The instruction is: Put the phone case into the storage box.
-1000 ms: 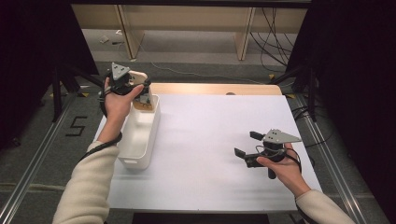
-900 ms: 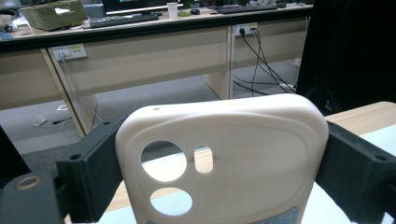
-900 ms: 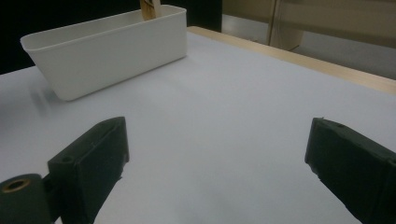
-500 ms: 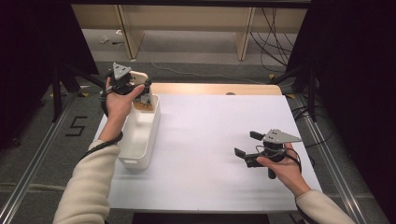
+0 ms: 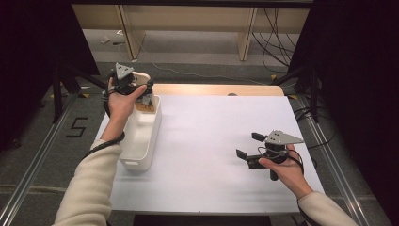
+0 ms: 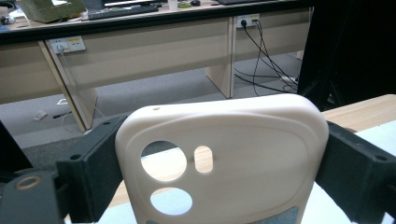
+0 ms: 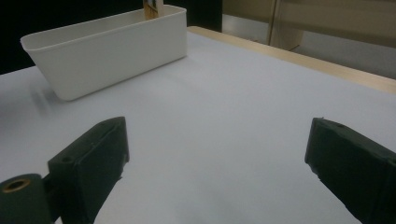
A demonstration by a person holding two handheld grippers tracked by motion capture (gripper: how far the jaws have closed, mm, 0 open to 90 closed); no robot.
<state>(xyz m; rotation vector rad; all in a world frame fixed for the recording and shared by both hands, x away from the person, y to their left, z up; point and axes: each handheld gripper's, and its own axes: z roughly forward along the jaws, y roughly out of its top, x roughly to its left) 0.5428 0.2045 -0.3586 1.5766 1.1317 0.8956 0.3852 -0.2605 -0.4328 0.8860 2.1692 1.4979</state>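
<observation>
Left claw [image 5: 141, 89] grips a cream phone case [image 6: 224, 158] over the white bin [image 5: 141, 141], upper left; right claw [image 5: 249, 146] hangs released, lower right. White tabletop [image 5: 211, 141] with wooden edge, grey floor marked "5" [image 5: 76, 127].

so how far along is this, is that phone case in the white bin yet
Not yet. Done: the left gripper has the cream phone case clamped between its jaws, held above the far end of the white bin. In hand: carrying it over the bin, where something brownish already stands at that end. Left: lower and release it, probably. The right gripper waits open over the white table.
</observation>
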